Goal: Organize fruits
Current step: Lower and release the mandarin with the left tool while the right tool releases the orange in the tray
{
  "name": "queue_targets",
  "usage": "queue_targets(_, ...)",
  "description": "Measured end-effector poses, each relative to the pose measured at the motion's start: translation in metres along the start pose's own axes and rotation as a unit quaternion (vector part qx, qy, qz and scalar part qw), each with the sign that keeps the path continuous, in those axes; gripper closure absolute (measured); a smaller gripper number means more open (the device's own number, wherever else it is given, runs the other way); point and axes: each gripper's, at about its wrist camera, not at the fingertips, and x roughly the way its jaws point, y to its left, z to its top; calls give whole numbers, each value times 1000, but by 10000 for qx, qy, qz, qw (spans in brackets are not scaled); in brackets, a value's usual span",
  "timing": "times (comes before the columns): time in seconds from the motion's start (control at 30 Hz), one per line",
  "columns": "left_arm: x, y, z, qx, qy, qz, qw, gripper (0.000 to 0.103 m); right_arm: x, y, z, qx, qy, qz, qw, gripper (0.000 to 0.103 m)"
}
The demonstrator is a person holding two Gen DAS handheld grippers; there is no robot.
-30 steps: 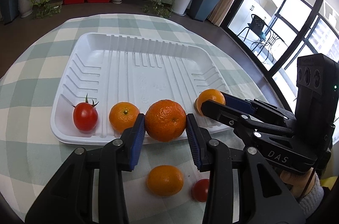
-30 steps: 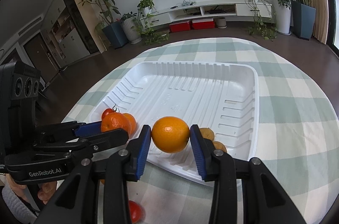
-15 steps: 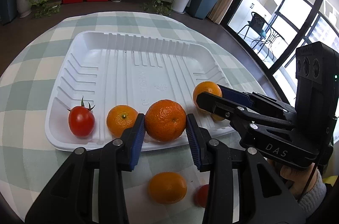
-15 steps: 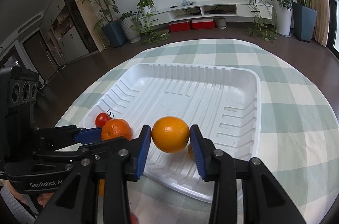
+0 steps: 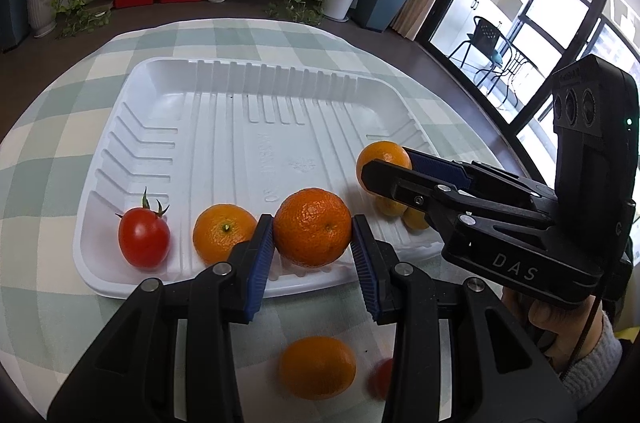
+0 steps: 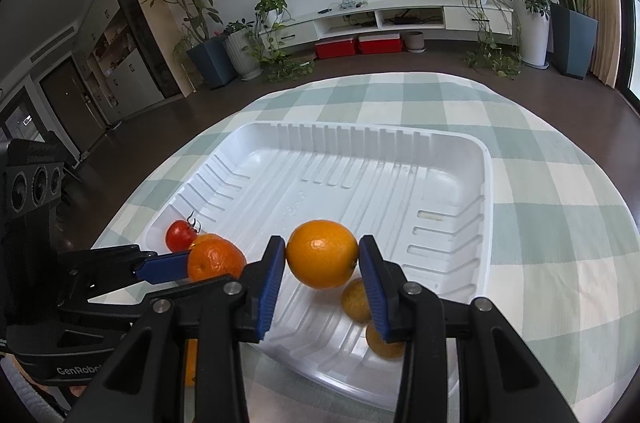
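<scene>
My left gripper (image 5: pixel 313 237) is shut on a bumpy tangerine (image 5: pixel 313 225), held over the near edge of the white tray (image 5: pixel 240 127). My right gripper (image 6: pixel 322 257) is shut on a smooth orange (image 6: pixel 322 253), held above the tray's near right part (image 6: pixel 460 183). In the tray lie a red tomato (image 5: pixel 144 241), a small tangerine (image 5: pixel 223 233) and two brownish-yellow fruits (image 6: pixel 355 301) under the right gripper. Another tangerine (image 5: pixel 318 367) and a blurred red tomato (image 5: pixel 380 377) lie on the tablecloth below the left gripper.
The tray sits on a round table with a green and white checked cloth (image 6: pixel 560 207). The right gripper body (image 5: pixel 520 223) reaches in from the right in the left wrist view. The left gripper body (image 6: pixel 80 287) shows at left in the right wrist view.
Both grippers have moved forward over the tray with their fruits still held. The right gripper has risen a little, so the two brownish fruits show beneath it.
</scene>
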Motion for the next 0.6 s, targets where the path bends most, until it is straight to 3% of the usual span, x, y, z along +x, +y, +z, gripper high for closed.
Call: queue_targets(0.6, 12, -7, 6, 149, 20, 71, 9999, 67, 15, -7, 0, 62, 90, -92, 9999, 62)
